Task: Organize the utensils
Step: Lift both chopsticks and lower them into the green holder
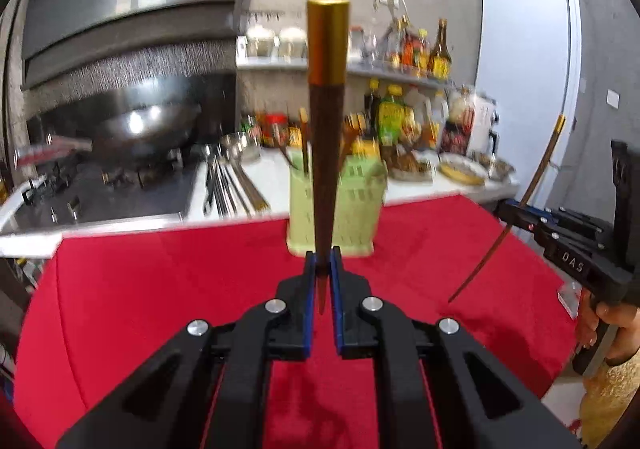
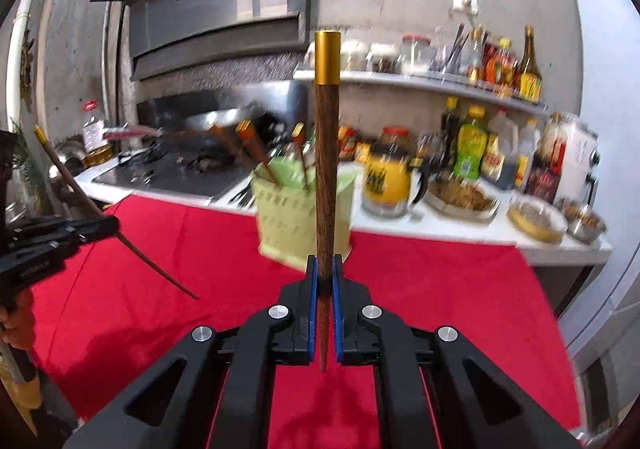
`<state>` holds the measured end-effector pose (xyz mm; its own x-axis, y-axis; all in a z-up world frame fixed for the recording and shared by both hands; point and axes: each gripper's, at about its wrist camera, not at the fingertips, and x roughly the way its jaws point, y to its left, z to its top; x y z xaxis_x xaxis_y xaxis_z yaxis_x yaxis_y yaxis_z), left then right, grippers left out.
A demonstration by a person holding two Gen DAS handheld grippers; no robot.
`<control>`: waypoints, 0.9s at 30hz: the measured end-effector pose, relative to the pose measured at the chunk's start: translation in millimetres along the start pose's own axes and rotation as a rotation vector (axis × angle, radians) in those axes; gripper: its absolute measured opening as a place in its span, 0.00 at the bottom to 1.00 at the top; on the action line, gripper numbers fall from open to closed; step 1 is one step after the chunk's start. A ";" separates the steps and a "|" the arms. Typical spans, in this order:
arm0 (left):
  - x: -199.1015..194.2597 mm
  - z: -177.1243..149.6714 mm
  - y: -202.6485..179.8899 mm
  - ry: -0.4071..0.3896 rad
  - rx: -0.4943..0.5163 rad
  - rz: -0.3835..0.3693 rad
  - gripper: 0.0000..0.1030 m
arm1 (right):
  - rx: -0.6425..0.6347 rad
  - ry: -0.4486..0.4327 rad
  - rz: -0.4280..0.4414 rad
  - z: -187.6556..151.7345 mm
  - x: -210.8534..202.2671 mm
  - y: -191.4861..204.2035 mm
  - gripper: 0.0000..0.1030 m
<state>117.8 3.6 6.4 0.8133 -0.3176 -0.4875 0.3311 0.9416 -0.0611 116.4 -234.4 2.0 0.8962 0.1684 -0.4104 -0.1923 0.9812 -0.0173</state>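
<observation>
L gripper (image 1: 323, 265) clamped on chopstick (image 1: 326, 121), frame centre: gold cap up, tip poking below the pads. R gripper (image 2: 324, 269) same, pinching 2nd chopstick (image 2: 326, 169) upright, tip further below the pads. Green holder (image 1: 344, 205) sits behind both on red cloth (image 1: 160, 289), centre frame, w/ more chopsticks in it. Each gripper also shows at the edge of the other's view, stick tilted. Bkgd blurred.
</observation>
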 end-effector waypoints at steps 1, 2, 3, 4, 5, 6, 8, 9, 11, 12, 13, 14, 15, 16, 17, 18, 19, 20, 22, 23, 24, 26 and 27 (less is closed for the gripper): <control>-1.4 10.0 1.3 -0.026 0.000 0.004 0.07 | -0.003 -0.031 -0.015 13.6 1.6 -3.4 0.06; -2.0 24.0 2.4 -0.058 0.005 0.007 0.07 | -0.006 -0.050 -0.023 21.8 1.9 -5.9 0.06; -2.9 37.2 3.1 -0.091 0.010 0.012 0.07 | -0.012 -0.087 -0.038 36.5 2.4 -8.3 0.06; -3.0 47.5 3.4 -0.116 0.012 0.013 0.07 | -0.018 -0.118 -0.052 48.6 2.5 -10.0 0.06; -2.4 60.5 3.2 -0.143 0.017 0.010 0.07 | -0.023 -0.140 -0.062 58.0 3.2 -12.3 0.06; -2.3 71.8 2.3 -0.167 0.017 0.009 0.07 | -0.027 -0.167 -0.072 68.4 3.6 -13.6 0.06; -0.3 97.6 1.0 -0.213 0.023 0.005 0.07 | -0.020 -0.227 -0.074 93.8 6.9 -18.0 0.06; 2.8 109.1 0.5 -0.228 0.024 0.001 0.07 | -0.015 -0.243 -0.069 100.9 8.2 -19.0 0.06; 14.3 127.0 0.0 -0.224 0.021 -0.015 0.07 | -0.004 -0.277 -0.050 120.4 15.6 -21.6 0.06; 24.8 135.2 0.0 -0.212 0.016 -0.023 0.07 | -0.001 -0.285 -0.028 126.3 19.5 -21.9 0.06; 32.9 139.9 0.0 -0.200 0.014 -0.027 0.07 | 0.007 -0.287 -0.008 132.4 26.3 -22.4 0.07; 47.4 144.8 -0.1 -0.172 0.015 -0.036 0.07 | 0.011 -0.281 0.007 136.2 33.6 -22.6 0.07; 59.7 147.1 -0.6 -0.149 0.016 -0.038 0.07 | 0.012 -0.269 0.028 139.1 44.8 -22.2 0.07; 71.9 147.5 -1.2 -0.126 0.018 -0.034 0.07 | 0.014 -0.255 0.036 139.9 55.1 -22.8 0.07; 87.0 146.0 -2.1 -0.092 0.025 -0.029 0.07 | 0.013 -0.239 0.045 139.5 64.9 -21.8 0.07; 96.5 143.4 -1.9 -0.071 0.026 -0.025 0.07 | 0.012 -0.227 0.055 138.5 71.1 -21.2 0.07; 107.6 140.9 -1.1 -0.045 0.025 -0.023 0.07 | 0.012 -0.200 0.069 136.2 84.1 -19.6 0.07; 119.2 138.0 -0.2 -0.015 0.023 -0.024 0.07 | 0.011 -0.179 0.076 133.3 93.8 -19.1 0.07; 133.1 132.6 1.4 0.027 0.020 -0.031 0.07 | 0.007 -0.142 0.083 127.1 109.1 -16.6 0.07; 141.3 129.8 1.9 0.051 0.020 -0.031 0.07 | 0.006 -0.122 0.086 123.6 116.8 -15.9 0.07; 146.0 127.6 3.5 0.062 0.020 -0.030 0.07 | 0.003 -0.105 0.087 120.1 123.2 -14.7 0.07; 154.5 123.9 5.5 0.092 0.023 -0.023 0.07 | -0.002 -0.082 0.086 114.7 129.5 -11.8 0.07; 158.8 122.5 6.5 0.108 0.025 -0.024 0.07 | 0.000 -0.067 0.093 113.0 133.1 -12.0 0.07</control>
<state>307.6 -54.3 35.2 0.7493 -0.3246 -0.5773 0.3623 0.9305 -0.0529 283.2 -213.1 50.6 0.8991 0.2646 -0.3487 -0.2759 0.9610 0.0180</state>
